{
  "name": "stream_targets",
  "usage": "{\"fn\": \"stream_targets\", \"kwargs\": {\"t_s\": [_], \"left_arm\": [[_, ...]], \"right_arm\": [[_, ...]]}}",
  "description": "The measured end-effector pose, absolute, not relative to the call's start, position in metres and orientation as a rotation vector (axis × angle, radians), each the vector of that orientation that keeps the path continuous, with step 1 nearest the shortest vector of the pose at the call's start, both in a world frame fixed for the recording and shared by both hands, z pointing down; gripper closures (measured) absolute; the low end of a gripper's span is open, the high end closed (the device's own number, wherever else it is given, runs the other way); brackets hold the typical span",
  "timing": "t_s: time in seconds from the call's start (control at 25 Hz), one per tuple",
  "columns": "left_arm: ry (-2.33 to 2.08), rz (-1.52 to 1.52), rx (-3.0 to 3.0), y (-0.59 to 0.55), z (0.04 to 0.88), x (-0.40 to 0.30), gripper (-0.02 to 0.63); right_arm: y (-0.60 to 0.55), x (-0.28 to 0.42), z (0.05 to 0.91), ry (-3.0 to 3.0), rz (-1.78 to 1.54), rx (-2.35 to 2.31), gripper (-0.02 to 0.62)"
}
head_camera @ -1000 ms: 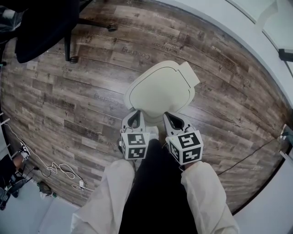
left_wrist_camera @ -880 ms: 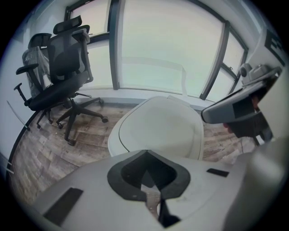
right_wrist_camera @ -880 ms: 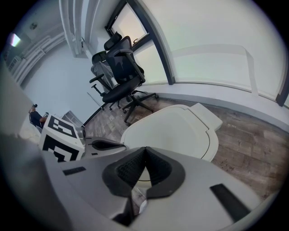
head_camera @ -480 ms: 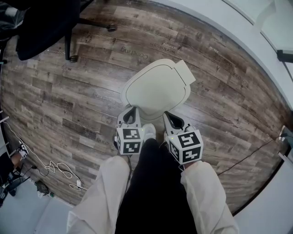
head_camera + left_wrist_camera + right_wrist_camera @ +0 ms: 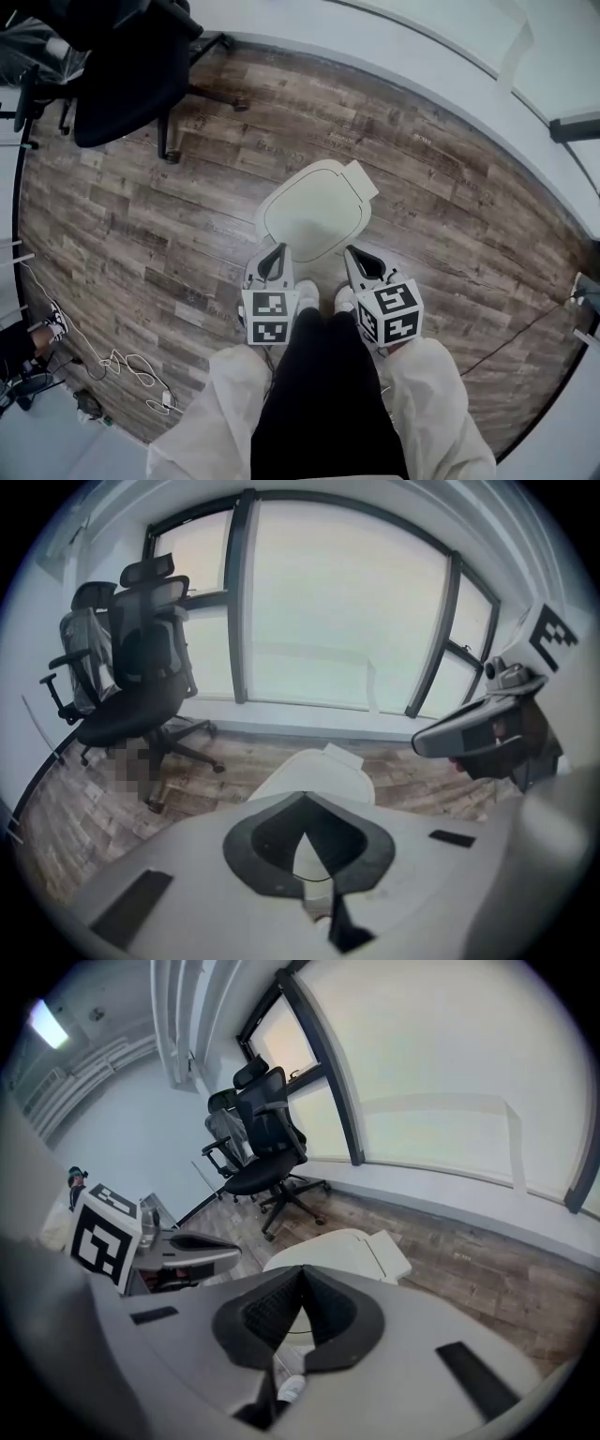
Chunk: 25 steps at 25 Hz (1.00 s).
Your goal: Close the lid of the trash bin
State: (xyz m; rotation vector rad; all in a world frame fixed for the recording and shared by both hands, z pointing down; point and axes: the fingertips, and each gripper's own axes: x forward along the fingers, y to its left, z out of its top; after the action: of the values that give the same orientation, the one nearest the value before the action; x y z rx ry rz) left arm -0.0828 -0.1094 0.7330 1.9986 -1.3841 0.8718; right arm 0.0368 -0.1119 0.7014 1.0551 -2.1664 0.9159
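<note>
The cream trash bin (image 5: 314, 211) stands on the wood floor just ahead of my feet, its lid lying flat and closed with the hinge tab at the far right. It also shows in the left gripper view (image 5: 319, 769) and the right gripper view (image 5: 342, 1246). My left gripper (image 5: 274, 251) hovers by the bin's near left edge, jaws shut and empty (image 5: 305, 799). Beside it, the right gripper (image 5: 354, 253) is at the near right edge, likewise shut on nothing (image 5: 302, 1271). Neither touches the lid.
A black office chair (image 5: 131, 80) stands at the far left. Loose cables (image 5: 131, 361) lie on the floor at the near left and a thin cable (image 5: 525, 328) runs at the right. A pale window ledge (image 5: 450, 75) curves behind the bin.
The head view has risen and the bin looks smaller and farther. Both grippers have drawn back from over the lid's near edge to just short of it.
</note>
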Motion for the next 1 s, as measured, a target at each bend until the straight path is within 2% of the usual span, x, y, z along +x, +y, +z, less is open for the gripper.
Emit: {"fn": "stream_targets", "kwargs": {"t_s": [0.72, 1.0], "left_arm": [[-1.542, 0.588, 2.271, -0.095, 0.366, -0.060, 0.598], [-1.606, 0.470, 2.383, -0.073, 0.255, -0.041, 0.598]], "right_arm": [[-0.100, 0.104, 0.346, -2.367, 0.640, 1.381, 0.572], [-0.075, 0.128, 0.229, -2.445, 0.520, 1.537, 0.572]]}}
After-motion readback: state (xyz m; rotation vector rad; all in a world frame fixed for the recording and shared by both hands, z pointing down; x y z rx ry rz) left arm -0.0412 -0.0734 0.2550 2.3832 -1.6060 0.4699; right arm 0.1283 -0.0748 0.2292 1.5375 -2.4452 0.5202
